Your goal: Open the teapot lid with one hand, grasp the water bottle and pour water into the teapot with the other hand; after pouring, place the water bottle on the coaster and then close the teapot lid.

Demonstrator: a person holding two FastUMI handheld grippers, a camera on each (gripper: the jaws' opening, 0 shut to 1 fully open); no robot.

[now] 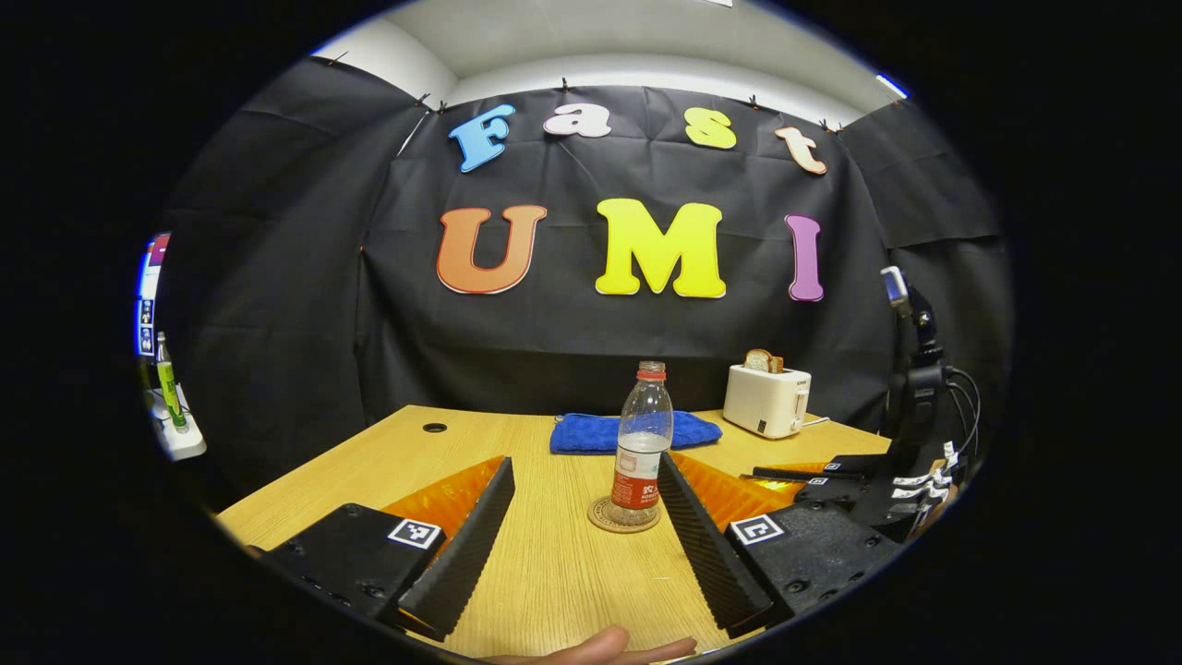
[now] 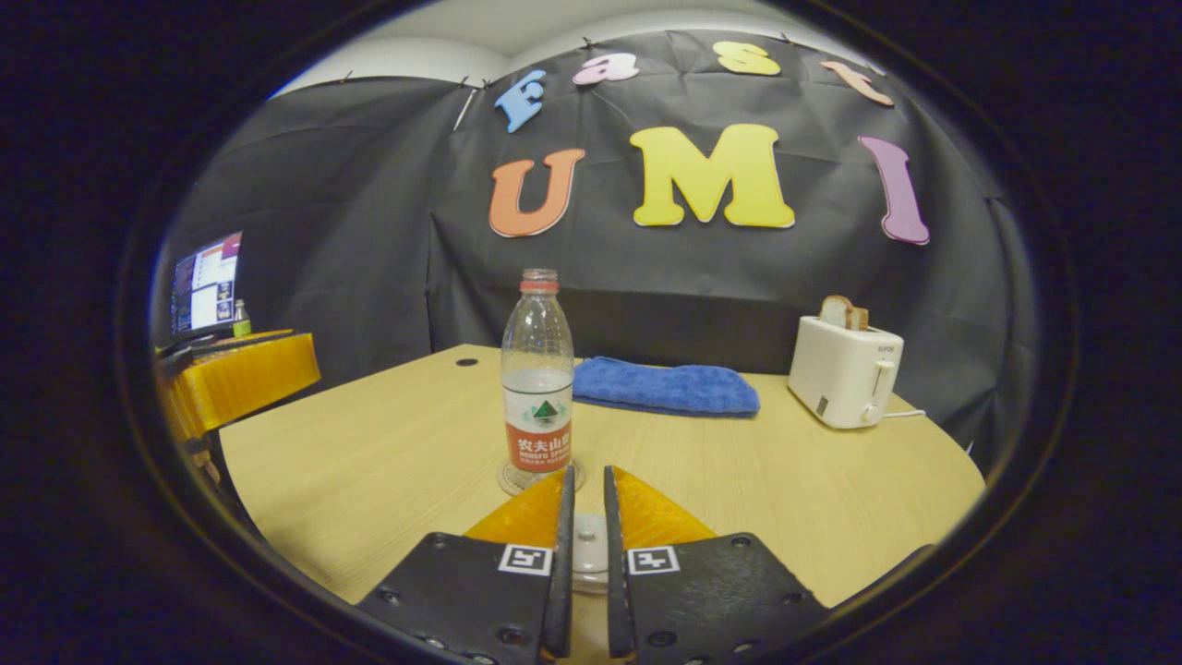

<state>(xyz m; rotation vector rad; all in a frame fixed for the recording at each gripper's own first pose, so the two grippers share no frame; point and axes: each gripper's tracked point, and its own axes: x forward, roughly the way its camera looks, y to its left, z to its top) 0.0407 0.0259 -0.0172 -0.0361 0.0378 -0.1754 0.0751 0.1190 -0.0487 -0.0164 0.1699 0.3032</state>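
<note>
A clear water bottle [image 1: 641, 443] with a red cap and red label stands upright on a round coaster [image 1: 624, 519] mid-table. My left gripper [image 1: 584, 466] is open and wide, short of the bottle, touching nothing. In the right gripper view the same bottle [image 2: 537, 388] stands on the coaster [image 2: 513, 480], just ahead and left of my right gripper [image 2: 589, 473]. Its fingers are nearly together, with a small pale round piece, apparently the teapot lid's knob [image 2: 589, 552], pinched between them. The teapot body is hidden below. The right gripper [image 1: 776, 473] also appears low at the right of the left gripper view.
A folded blue towel [image 1: 635, 431] lies behind the bottle. A white toaster [image 1: 766, 399] holding bread sits at the back right. A black camera stand [image 1: 914, 369] rises at the table's right edge. A fingertip [image 1: 600, 646] shows near the front edge. A monitor [image 2: 205, 282] is off to the left.
</note>
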